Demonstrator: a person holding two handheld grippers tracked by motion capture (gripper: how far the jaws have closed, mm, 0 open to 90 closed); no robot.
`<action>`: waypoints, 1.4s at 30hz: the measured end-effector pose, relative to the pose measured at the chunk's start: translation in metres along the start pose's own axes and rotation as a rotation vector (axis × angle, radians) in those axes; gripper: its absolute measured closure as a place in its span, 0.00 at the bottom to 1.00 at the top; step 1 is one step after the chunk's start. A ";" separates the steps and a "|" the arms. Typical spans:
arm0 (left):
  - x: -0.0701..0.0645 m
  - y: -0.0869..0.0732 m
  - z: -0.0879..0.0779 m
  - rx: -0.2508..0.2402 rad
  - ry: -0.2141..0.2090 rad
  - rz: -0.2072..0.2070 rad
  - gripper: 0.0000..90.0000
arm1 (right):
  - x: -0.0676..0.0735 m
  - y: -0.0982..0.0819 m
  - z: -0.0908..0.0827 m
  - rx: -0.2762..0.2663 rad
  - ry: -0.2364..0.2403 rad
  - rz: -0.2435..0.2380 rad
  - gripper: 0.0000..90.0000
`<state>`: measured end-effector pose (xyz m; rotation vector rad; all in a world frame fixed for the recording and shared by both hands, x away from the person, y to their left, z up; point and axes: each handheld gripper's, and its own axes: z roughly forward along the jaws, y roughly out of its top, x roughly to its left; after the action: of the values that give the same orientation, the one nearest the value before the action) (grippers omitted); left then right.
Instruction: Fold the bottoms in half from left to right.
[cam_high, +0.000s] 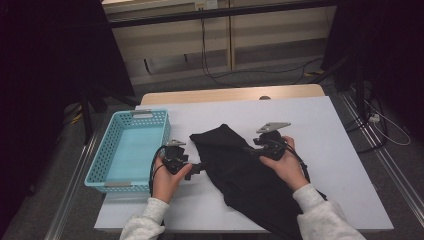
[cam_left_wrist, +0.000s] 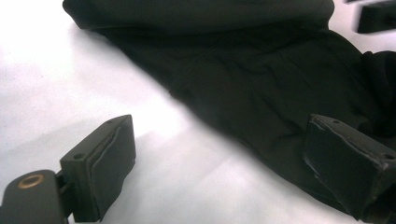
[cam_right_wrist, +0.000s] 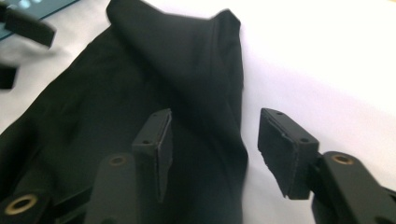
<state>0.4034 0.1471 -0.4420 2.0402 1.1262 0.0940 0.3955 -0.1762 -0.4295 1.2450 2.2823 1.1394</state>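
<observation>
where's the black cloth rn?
High view: black cloth lies mid-table on the white tabletop, right of the blue basket, between both tongs, its near end hanging over the front edge.

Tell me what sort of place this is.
Probably a lab or workshop set up for recording, not a home: a white table with a teal basket, loose cables across the grey floor, and dark screens alongside.

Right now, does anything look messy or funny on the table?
Yes. The black cloth is rumpled, lies slantwise, and its near end droops over the table's front edge. The blue basket at the left sticks out past the white top too.
</observation>
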 end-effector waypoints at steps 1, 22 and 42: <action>0.000 0.000 0.000 0.000 -0.001 0.002 0.11 | -0.001 -0.004 -0.006 -0.003 -0.006 -0.003 0.49; -0.002 0.003 -0.001 -0.012 -0.017 0.009 0.11 | -0.026 -0.072 -0.075 0.049 -0.068 0.030 0.49; -0.006 0.004 -0.002 -0.013 -0.016 0.019 0.11 | -0.002 -0.107 -0.090 0.099 -0.072 0.006 0.57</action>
<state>0.4019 0.1427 -0.4364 2.0373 1.0936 0.0935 0.2833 -0.2555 -0.4539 1.3074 2.3075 0.9779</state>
